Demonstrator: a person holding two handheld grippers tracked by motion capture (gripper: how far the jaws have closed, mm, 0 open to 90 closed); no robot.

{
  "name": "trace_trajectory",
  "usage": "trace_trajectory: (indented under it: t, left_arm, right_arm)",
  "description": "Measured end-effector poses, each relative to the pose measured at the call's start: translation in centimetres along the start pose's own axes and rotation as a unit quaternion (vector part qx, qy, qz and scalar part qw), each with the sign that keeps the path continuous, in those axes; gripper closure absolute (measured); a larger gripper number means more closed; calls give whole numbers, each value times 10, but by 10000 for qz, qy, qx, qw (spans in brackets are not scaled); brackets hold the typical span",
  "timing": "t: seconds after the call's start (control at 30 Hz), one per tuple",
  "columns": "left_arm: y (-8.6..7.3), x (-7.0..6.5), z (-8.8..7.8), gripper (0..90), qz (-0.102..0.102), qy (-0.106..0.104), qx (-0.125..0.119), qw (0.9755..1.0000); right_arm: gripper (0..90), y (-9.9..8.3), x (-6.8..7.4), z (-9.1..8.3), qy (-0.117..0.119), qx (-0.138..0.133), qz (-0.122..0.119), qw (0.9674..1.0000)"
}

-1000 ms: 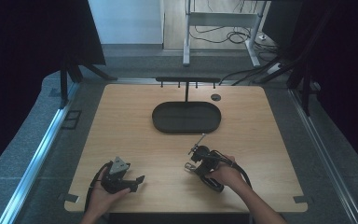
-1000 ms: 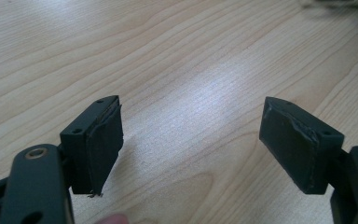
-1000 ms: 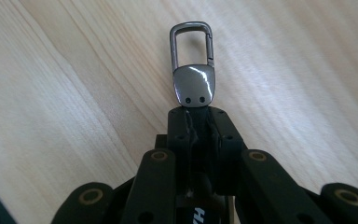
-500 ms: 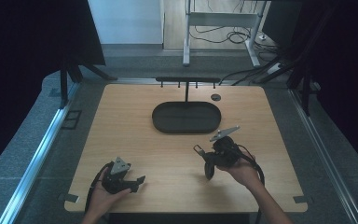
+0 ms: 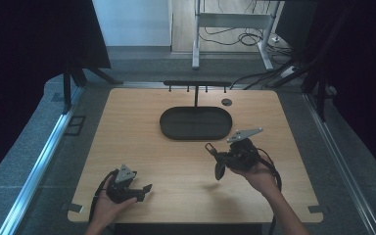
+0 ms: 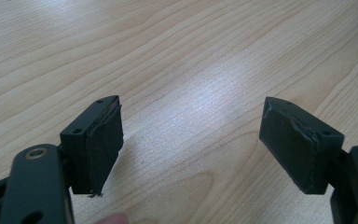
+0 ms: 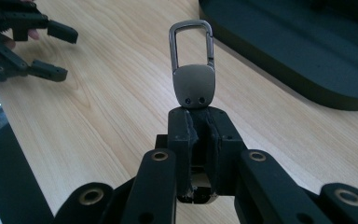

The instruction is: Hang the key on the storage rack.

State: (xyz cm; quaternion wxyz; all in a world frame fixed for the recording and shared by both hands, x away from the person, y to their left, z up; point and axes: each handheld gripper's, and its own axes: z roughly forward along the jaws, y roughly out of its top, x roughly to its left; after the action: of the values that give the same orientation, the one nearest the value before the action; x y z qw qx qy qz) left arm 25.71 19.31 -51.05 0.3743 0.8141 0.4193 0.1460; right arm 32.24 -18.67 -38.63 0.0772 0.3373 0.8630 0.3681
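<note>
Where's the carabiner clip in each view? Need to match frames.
High view: carabiner clip right of centre, at the tips of the right tongs, just below the black oval tray.
Left gripper view: not in it.
Right gripper view: top centre, standing up from the closed jaws.
Shared landmark: the tray.

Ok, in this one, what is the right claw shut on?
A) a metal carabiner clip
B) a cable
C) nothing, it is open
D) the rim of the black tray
A: in the right gripper view the right claw pinches the base of a metal carabiner clip, short of the black tray.
</note>
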Motion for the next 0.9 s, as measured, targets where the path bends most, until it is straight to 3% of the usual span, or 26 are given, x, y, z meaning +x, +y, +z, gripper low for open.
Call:
trace_trajectory:
  t: [0.47,0.9]
  left_arm:
    - [0,0,0,219,-3,-4,15,10000]
    - [0,0,0,219,-4,2,12,10000]
  right_arm:
    - [811,3,-6,-14,-107,-353,89,9993]
    - [811,4,-14,-18,-268,-424,165,9986]
